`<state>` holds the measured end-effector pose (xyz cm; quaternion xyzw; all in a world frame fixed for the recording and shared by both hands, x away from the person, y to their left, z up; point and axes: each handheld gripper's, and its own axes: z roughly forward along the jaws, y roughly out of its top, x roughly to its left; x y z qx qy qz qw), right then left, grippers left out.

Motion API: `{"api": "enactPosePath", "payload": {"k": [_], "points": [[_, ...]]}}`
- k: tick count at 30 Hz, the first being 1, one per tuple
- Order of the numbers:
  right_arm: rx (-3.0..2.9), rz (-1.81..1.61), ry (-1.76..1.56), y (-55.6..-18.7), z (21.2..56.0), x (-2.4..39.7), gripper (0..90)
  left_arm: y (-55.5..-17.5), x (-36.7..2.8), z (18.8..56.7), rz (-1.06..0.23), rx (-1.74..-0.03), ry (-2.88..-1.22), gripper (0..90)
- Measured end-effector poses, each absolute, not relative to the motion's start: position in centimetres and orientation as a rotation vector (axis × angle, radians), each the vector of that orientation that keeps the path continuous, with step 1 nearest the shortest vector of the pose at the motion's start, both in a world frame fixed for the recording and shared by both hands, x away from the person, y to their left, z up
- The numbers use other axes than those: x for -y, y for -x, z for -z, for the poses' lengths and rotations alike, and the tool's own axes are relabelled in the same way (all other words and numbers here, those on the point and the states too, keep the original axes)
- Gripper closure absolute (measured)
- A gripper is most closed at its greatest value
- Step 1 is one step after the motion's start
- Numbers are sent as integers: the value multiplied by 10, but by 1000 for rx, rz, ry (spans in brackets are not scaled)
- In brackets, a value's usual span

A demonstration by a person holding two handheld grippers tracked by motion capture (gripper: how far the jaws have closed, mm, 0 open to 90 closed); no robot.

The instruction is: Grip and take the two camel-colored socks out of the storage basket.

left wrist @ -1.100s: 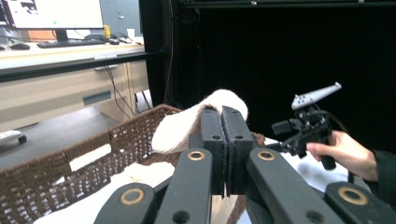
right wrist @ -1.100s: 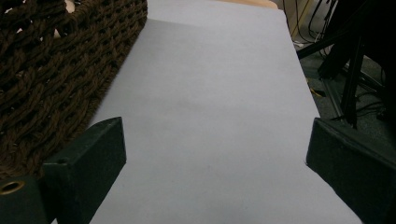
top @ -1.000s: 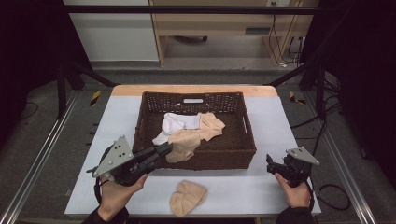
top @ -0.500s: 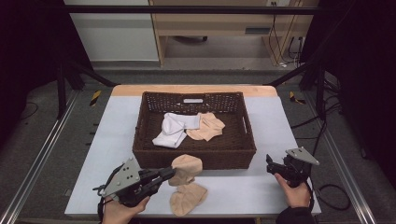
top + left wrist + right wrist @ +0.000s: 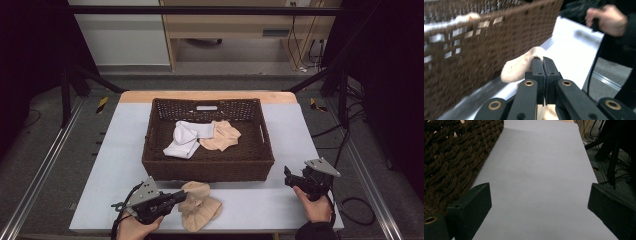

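Holding a beige cloth sock pinched tight between its fully closed jaws, our left gripper carries it low over the front edge of the table, in front of the basket and right above a second beige sock that lies on the pale blue table surface. In the left gripper view the sock hangs off to one side of the jaws, so we judge the grip to be on a small fold only; a quick swing could let the cloth slip out short of where we want it. If we let go here, the sock would likely land crumpled across the one beneath, and the pair would sit close to the table's near edge, where a trailing toe could slide off. The dark brown woven wicker basket stands just behind, with a white sock and another beige sock inside; a loose loop of fabric could snag on its rough front wall if we drift back. Our right gripper rests well apart at the table's right side with its jaws wide and nothing between them, too far off to catch a slip.
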<state>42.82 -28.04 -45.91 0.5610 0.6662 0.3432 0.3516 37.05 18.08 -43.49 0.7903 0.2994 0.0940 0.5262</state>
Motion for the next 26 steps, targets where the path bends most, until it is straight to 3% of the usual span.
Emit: {"api": "enactPosePath", "payload": {"k": [5, 13, 15, 26], "points": [[-1741, -876, -1447, -430, 461, 278, 53, -378, -179, 451, -242, -782, -1935, 834], [-1768, -845, -1448, -431, 465, 275, 56, -383, -190, 453, -335, -874, -1894, 446], [-1769, -845, -1447, -431, 465, 275, 57, -385, -197, 453, -361, -898, -1883, 384], [-1751, -853, -1466, -431, 464, 281, 51, -389, -252, 453, -475, -1041, -1796, 314]]}}
